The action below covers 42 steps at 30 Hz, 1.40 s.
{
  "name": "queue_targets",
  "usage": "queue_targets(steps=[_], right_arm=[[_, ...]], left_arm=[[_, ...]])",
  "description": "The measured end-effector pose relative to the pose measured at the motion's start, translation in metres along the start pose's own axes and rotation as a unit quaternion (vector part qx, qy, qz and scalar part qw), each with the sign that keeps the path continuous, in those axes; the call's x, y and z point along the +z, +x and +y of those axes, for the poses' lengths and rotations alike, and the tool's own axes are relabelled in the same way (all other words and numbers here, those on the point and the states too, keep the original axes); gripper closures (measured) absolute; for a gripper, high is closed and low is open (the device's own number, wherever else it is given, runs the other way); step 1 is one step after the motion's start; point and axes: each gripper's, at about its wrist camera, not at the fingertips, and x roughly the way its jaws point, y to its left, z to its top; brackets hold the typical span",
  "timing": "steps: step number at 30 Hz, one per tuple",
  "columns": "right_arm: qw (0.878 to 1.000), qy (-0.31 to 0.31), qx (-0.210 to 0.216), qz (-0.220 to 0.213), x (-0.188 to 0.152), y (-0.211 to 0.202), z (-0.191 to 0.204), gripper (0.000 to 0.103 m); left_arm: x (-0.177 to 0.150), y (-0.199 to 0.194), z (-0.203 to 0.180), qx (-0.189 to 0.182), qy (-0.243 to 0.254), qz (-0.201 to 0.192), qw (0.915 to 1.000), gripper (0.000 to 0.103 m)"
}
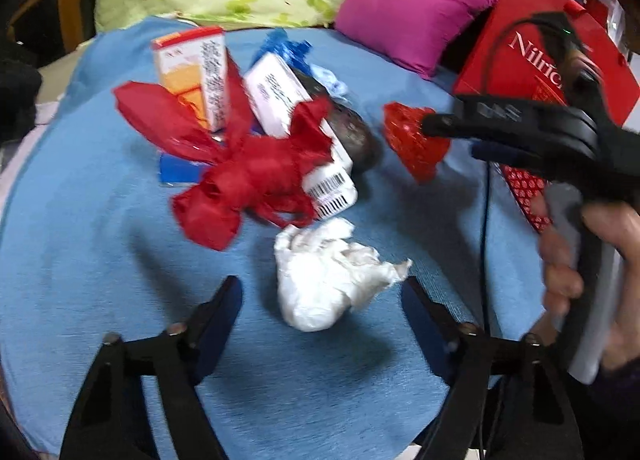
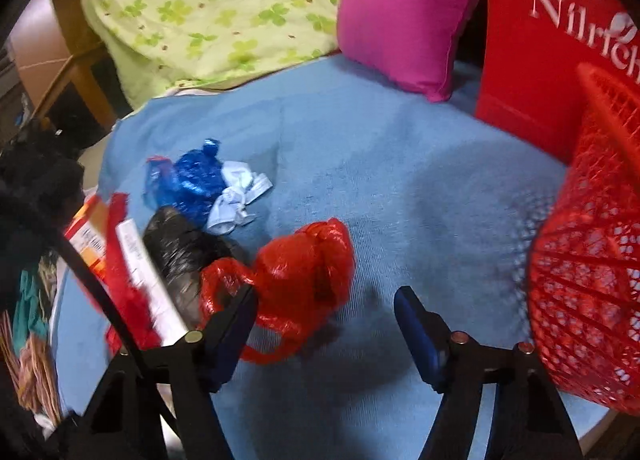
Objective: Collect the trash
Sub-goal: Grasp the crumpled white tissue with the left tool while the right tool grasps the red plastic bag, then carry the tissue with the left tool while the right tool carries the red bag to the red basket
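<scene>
Surface: blue blanket (image 1: pixel 100 260) spread over a bed, trash scattered on it.
Left gripper (image 1: pixel 322 300): fingers spread, nothing pinched; white crumpled paper (image 1: pixel 324 280) lying on the blanket between the fingertips, not pressed by either.
Right gripper (image 2: pixel 326 310): fingers spread, nothing pinched; red plastic bag (image 2: pixel 296 280) lying between them, nearer the left finger (image 2: pixel 232 324), which overlaps the bag's edge.
Right gripper from the left camera: black, blurred, held by a hand (image 1: pixel 592 260) at the right edge, reaching toward the red plastic bag.
Trash heap: red ribbon bow (image 1: pixel 248 172), orange-and-white box (image 1: pixel 192 72), white box with a barcode (image 1: pixel 296 124), black bag (image 2: pixel 180 252), all touching or overlapping.
Behind the heap: blue foil wrapper (image 2: pixel 196 180) with pale crumpled paper (image 2: pixel 240 196) just beside it.
Basket: red mesh basket (image 2: pixel 592 260) at the right edge of the blanket, near the right gripper.
Background: red paper bag with white lettering (image 2: pixel 540 60), pink pillow (image 2: pixel 400 12), green clover-print quilt (image 2: pixel 208 8).
</scene>
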Motion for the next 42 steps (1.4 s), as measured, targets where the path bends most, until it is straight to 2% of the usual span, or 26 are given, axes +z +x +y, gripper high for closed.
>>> queue_targets(steps=[1, 2, 3, 5, 6, 8, 10, 17, 21, 22, 23, 25, 28, 30, 32, 36, 38, 42], right_arm=[[1.000, 0.003, 0.004, 0.004, 0.002, 0.004, -0.001, 0.037], [1.000, 0.008, 0.014, 0.012, 0.004, 0.010, -0.001, 0.047], [0.999, 0.014, 0.024, 0.019, 0.006, 0.015, -0.002, 0.051], [0.998, 0.024, 0.037, 0.034, 0.006, 0.023, -0.005, 0.065], [0.998, 0.024, 0.041, 0.037, 0.005, 0.024, -0.005, 0.065], [0.999, 0.014, 0.044, 0.022, 0.004, 0.019, -0.002, 0.074], [0.999, -0.004, 0.046, -0.003, 0.004, 0.009, 0.003, 0.077], [0.997, -0.027, 0.056, -0.045, 0.001, -0.025, 0.008, 0.079], [0.997, -0.002, 0.067, -0.027, 0.001, -0.026, -0.001, 0.076], [0.998, 0.006, 0.067, -0.020, 0.002, -0.024, -0.002, 0.070], [0.998, 0.008, 0.065, -0.020, 0.002, -0.023, -0.003, 0.052], [0.997, 0.021, 0.063, -0.029, 0.003, -0.022, -0.004, 0.025], [0.997, 0.020, 0.062, -0.046, 0.004, -0.021, 0.000, 0.025], [0.999, 0.021, 0.037, -0.033, 0.005, -0.012, 0.002, 0.029], [0.999, 0.029, 0.013, -0.018, 0.006, -0.001, 0.002, 0.050], [1.000, 0.020, -0.003, 0.006, 0.009, 0.019, 0.004, 0.053], [1.000, 0.009, -0.003, 0.004, 0.008, 0.017, 0.009, 0.060], [1.000, -0.009, -0.003, -0.003, 0.004, 0.008, 0.013, 0.065]], left_arm=[[-0.001, 0.004, 0.000, -0.003, 0.000, 0.005, 1.0000, 0.036], [-0.001, 0.009, 0.000, -0.009, -0.002, 0.013, 0.9999, 0.047], [-0.002, 0.012, 0.000, -0.014, -0.005, 0.018, 0.9997, 0.057], [-0.003, 0.017, 0.001, -0.028, -0.016, 0.026, 0.9991, 0.064], [-0.005, 0.017, 0.001, -0.028, -0.015, 0.024, 0.9992, 0.075], [-0.006, 0.013, -0.001, -0.029, -0.012, 0.013, 0.9994, 0.076], [-0.006, 0.009, -0.001, -0.029, -0.013, 0.004, 0.9995, 0.077], [-0.002, -0.015, 0.001, -0.011, -0.007, -0.024, 0.9996, 0.078], [-0.004, -0.028, 0.009, -0.006, -0.010, -0.033, 0.9994, 0.077], [-0.006, -0.030, 0.013, -0.006, -0.012, -0.035, 0.9993, 0.077], [-0.008, -0.031, 0.017, -0.005, -0.014, -0.038, 0.9992, 0.077], [-0.012, -0.033, 0.028, -0.005, -0.020, -0.039, 0.9990, 0.077], [-0.018, -0.028, 0.041, -0.010, -0.031, -0.042, 0.9986, 0.077], [-0.018, -0.023, 0.044, -0.007, -0.029, -0.044, 0.9986, 0.077], [-0.019, -0.019, 0.046, -0.008, -0.026, -0.045, 0.9986, 0.077], [-0.020, -0.019, 0.049, -0.014, -0.028, -0.045, 0.9985, 0.077], [-0.019, -0.023, 0.049, -0.002, -0.021, -0.047, 0.9987, 0.077], [-0.016, -0.031, 0.042, 0.024, -0.005, -0.056, 0.9981, 0.077]])
